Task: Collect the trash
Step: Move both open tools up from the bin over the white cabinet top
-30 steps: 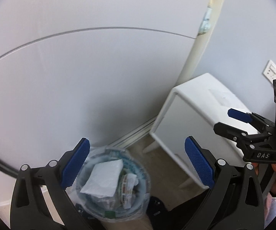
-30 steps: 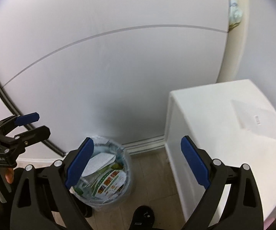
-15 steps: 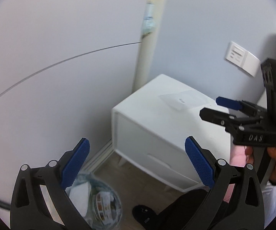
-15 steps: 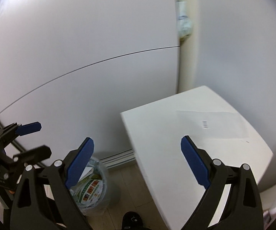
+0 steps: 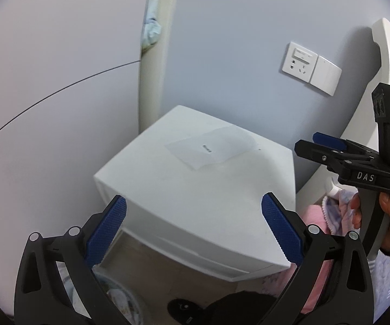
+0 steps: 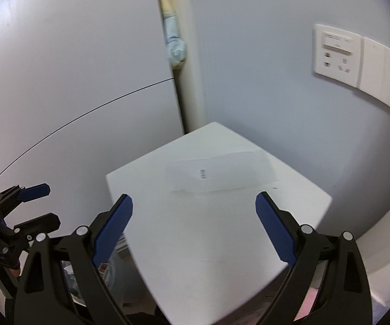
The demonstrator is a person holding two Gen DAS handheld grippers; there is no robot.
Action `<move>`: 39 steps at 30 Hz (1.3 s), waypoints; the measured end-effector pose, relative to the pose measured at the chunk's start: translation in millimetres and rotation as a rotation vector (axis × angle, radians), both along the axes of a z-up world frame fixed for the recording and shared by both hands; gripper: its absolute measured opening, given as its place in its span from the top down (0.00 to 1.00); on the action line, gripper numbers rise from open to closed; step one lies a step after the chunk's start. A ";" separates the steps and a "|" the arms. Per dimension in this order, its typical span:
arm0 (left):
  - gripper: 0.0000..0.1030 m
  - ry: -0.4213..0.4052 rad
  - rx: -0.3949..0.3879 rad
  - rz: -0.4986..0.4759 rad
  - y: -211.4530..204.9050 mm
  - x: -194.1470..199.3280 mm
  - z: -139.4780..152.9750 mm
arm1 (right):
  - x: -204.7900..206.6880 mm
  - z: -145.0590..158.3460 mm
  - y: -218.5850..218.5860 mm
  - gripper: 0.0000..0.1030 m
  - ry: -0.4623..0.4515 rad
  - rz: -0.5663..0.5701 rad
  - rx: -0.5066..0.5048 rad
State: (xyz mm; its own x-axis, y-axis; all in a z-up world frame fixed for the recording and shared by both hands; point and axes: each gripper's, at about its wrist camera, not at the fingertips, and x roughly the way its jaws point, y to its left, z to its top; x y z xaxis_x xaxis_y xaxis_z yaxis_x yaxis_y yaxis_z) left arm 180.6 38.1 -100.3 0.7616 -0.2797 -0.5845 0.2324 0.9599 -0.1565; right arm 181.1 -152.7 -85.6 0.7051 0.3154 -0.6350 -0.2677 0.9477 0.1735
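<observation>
While both tongs hang spread and empty, the left gripper (image 5: 193, 224) and right gripper (image 6: 193, 218) face a clear plastic wrapper (image 6: 220, 172) lying flat ahead of their tips, long axis crosswise, on a white cabinet (image 6: 222, 230) in a pale-walled corner beside a wall socket (image 6: 357, 66).
</observation>
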 end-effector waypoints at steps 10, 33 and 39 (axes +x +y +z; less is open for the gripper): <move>0.06 0.060 -0.075 -0.076 -26.8 39.1 -7.2 | 22.3 -8.3 -44.2 0.13 0.019 -0.019 0.044; 0.06 0.171 -0.130 -0.060 -57.6 135.4 -41.8 | 114.9 -62.2 -62.2 0.13 0.151 0.016 0.145; 0.06 0.205 -0.147 -0.040 -61.4 158.2 -57.0 | 134.4 -81.1 -62.5 0.13 0.206 0.033 0.176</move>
